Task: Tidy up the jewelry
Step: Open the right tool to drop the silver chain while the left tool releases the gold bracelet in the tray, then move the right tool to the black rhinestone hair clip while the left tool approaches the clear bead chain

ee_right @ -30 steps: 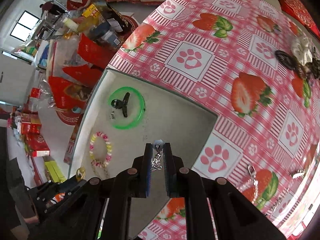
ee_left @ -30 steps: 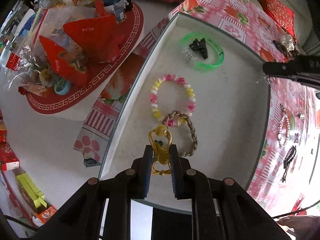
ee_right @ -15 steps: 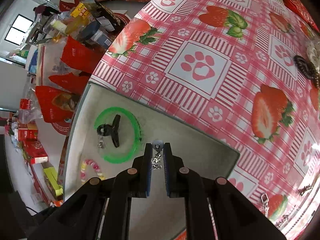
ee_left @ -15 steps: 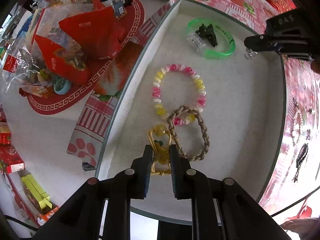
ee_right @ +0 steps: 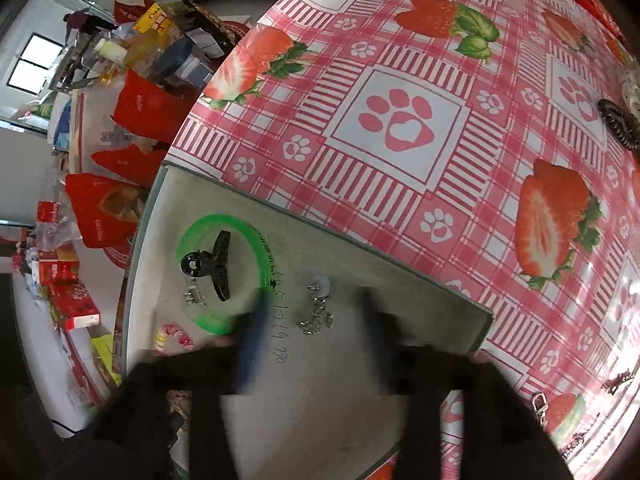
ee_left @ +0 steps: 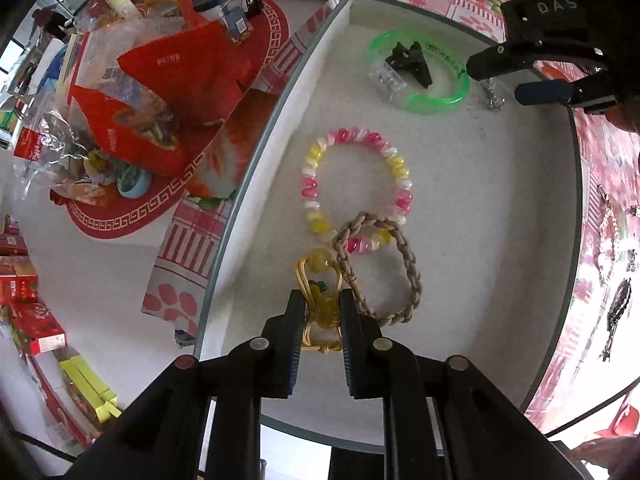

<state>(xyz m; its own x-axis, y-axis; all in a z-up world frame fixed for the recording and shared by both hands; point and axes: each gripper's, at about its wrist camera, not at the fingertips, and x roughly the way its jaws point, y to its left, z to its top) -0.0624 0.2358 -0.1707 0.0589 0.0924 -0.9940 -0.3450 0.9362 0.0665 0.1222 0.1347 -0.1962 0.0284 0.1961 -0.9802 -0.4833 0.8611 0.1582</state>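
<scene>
Silver charm [ee_right: 316,312] is lying released between your right hand-held gripper [ee_right: 312,332]'s just-opening jaws; your left hand-held gripper [ee_left: 320,312], clenching the gold pendant [ee_left: 320,300], is risking snagging the braided bracelet [ee_left: 380,272] beside it.

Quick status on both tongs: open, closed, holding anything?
Left tongs: closed on the yellow cord charm.
Right tongs: just opened, holding nothing; the silver pendant lies loose on the tray between them.

Home – strawberry tablecloth [ee_right: 400,120], snack clutter [ee_left: 132,92]

green bangle [ee_left: 420,70], pink-yellow-white bead bracelet [ee_left: 356,190], seemingly beige braided loop [ee_left: 380,268], strawberry-and-paw checked tablecloth [ee_right: 400,120]
</scene>
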